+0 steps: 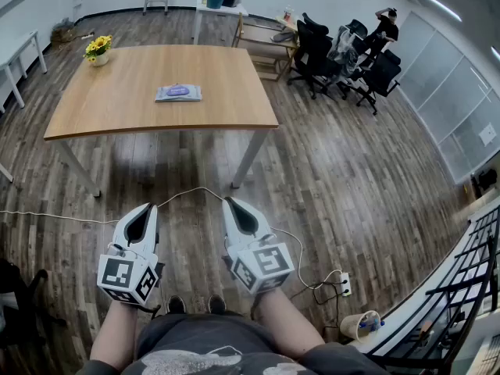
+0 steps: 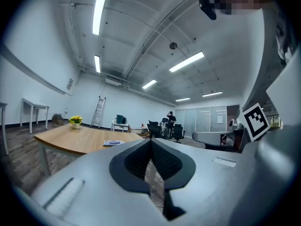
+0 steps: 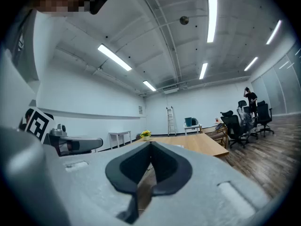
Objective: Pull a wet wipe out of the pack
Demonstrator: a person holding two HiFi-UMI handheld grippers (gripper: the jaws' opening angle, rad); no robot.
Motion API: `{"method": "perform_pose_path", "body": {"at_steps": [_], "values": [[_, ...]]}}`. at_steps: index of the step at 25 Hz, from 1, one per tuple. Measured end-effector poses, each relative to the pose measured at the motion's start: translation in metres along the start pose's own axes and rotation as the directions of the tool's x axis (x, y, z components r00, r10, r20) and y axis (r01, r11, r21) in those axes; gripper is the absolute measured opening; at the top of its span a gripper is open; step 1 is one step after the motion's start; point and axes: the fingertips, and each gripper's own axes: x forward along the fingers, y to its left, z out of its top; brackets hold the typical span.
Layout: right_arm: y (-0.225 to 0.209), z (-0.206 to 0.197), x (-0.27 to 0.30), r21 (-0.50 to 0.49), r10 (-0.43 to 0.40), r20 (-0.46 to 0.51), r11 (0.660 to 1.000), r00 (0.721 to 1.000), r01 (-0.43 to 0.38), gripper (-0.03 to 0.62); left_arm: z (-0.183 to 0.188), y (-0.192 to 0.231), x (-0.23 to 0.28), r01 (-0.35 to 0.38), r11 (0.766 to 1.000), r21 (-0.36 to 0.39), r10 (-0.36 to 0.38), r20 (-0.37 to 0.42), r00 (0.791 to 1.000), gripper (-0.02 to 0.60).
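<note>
**Jaw state.** The left gripper [image 2: 151,141] has its jaws pressed together, tips meeting, with nothing between them. The right gripper [image 3: 150,145] is in the same condition: jaws together and empty. Both are held level in front of the person, side by side and low over the wooden floor [image 1: 328,170].

**Location of the work item.** The wet wipe pack [image 1: 178,93] lies flat on the wooden table [image 1: 94,112], near the middle of the top and well apart from both grippers. A pot of yellow flowers [image 1: 98,51] stands at the far left corner, clear of the pack. A white cable [image 1: 187,191] crosses the floor between the grippers and the table.

**Handling characteristics (estimated).**
- The pack appears to be a thin, soft film pouch. It is probably light and liable to slide or lift when a wipe is drawn.
- The wipe itself should be limp, damp and easy to tear.

**Recommended hold points.**
- Press one gripper on an end of the pack, away from the darker oval patch on its top face, to anchor it.
- Pinch the exposed fold of the wipe at that patch, presumably the dispensing opening. Whether its flap is open cannot be determined from this range.
</note>
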Motion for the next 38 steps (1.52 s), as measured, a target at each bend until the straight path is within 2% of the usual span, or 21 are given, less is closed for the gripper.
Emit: {"method": "perform_pose_path", "body": {"at_steps": [8, 13, 18, 26, 30, 38], "values": [[-0.008, -0.004, -0.002, -0.012, 0.015, -0.02, 1.0, 1.0, -0.015, -0.009, -0.007, -0.006, 0.005, -0.024, 1.0, 0.0, 0.024, -0.007, 1.0, 0.017], [-0.014, -0.018, 0.001, 0.069, -0.018, -0.02, 0.997, 1.0, 0.019, -0.009, -0.015, -0.004, 0.004, -0.023, 1.0, -0.006, 0.023, -0.021, 1.0, 0.018], [-0.01, -0.023, 0.008, 0.101, -0.043, -0.014, 0.994, 0.999, 0.045, -0.009, -0.017, 0.013, 0.001, -0.031, 0.999, -0.026, 0.031, -0.021, 0.999, 0.018], [0.017, -0.038, 0.03, 0.033, -0.053, -0.036, 0.998, 0.998, 0.054, -0.009, -0.015, 0.046, -0.005, 0.007, 1.0, -0.029, -0.007, -0.023, 1.0, 0.018], [0.024, -0.041, 0.038, 0.069, -0.075, -0.037, 0.995, 0.997, 0.077, -0.009, -0.017, 0.066, -0.004, 0.018, 0.999, -0.036, -0.019, -0.032, 0.999, 0.018], [0.018, -0.052, 0.065, 0.078, -0.088, -0.062, 0.993, 0.994, 0.093, -0.009, -0.025, 0.092, 0.012, 0.016, 0.999, -0.048, -0.019, -0.054, 0.998, 0.018]]}}
